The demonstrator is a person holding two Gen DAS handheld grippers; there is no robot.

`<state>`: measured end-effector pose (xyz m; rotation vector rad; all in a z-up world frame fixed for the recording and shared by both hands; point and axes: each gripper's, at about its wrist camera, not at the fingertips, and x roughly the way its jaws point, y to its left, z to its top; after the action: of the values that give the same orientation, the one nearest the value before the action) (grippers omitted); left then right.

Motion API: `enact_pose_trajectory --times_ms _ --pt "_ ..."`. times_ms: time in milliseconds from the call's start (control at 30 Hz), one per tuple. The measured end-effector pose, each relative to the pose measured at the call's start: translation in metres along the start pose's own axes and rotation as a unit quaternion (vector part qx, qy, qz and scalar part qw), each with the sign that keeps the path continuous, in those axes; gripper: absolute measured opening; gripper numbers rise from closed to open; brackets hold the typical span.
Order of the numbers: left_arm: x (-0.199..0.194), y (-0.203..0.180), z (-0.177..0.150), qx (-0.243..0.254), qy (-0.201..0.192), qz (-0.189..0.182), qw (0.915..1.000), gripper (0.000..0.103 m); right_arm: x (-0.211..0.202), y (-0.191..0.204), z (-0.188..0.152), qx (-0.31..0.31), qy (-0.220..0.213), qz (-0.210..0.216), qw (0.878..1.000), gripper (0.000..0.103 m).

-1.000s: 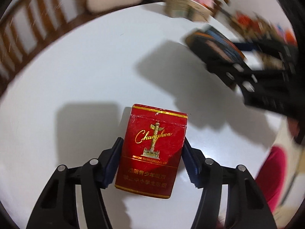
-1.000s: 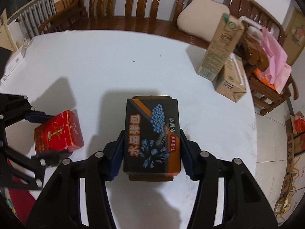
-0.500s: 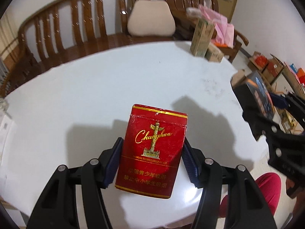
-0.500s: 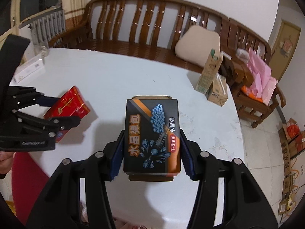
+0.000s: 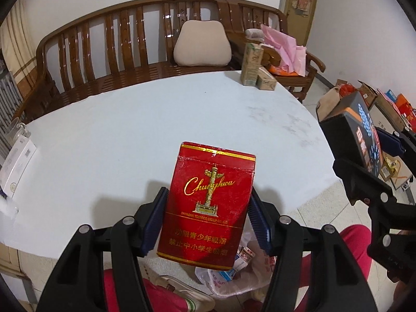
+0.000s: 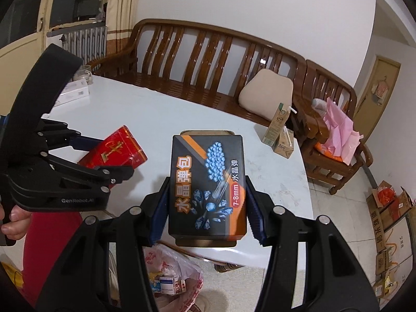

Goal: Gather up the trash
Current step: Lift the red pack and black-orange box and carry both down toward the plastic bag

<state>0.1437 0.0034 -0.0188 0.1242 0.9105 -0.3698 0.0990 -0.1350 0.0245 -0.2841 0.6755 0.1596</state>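
My left gripper [image 5: 208, 208] is shut on a red Chunghwa cigarette pack [image 5: 208, 202] and holds it in the air past the near edge of the white round table [image 5: 130, 135]. My right gripper [image 6: 206, 202] is shut on a black and orange box [image 6: 208, 184] with blue beads printed on it. The box also shows in the left wrist view [image 5: 364, 140], and the red pack in the right wrist view [image 6: 114, 150]. A clear plastic trash bag [image 6: 171, 275] with small cartons lies on the floor below both grippers, also in the left wrist view [image 5: 234, 273].
Two drink cartons [image 5: 253, 67] stand at the table's far right edge. A wooden bench [image 5: 130, 46] with a beige cushion [image 5: 202, 44] runs behind the table. White boxes [image 5: 18, 161] sit at the table's left edge. Cardboard boxes [image 6: 390, 208] crowd the floor at right.
Both grippers have risen and drawn back from the table top to beyond its near edge, each still holding its box. The trash bag has come into view below them.
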Motion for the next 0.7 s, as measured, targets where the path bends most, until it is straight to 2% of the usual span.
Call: enact_pose_trajectory --times_ms 333,700 --pt "-0.028 -0.025 -0.045 0.007 -0.005 -0.011 0.9999 0.058 -0.053 0.018 -0.034 0.002 -0.021 -0.014 1.0 0.052" --pt "-0.025 -0.045 -0.09 0.004 0.021 -0.032 0.9993 0.058 -0.078 0.037 -0.07 0.0 -0.012 -0.02 1.0 0.052"
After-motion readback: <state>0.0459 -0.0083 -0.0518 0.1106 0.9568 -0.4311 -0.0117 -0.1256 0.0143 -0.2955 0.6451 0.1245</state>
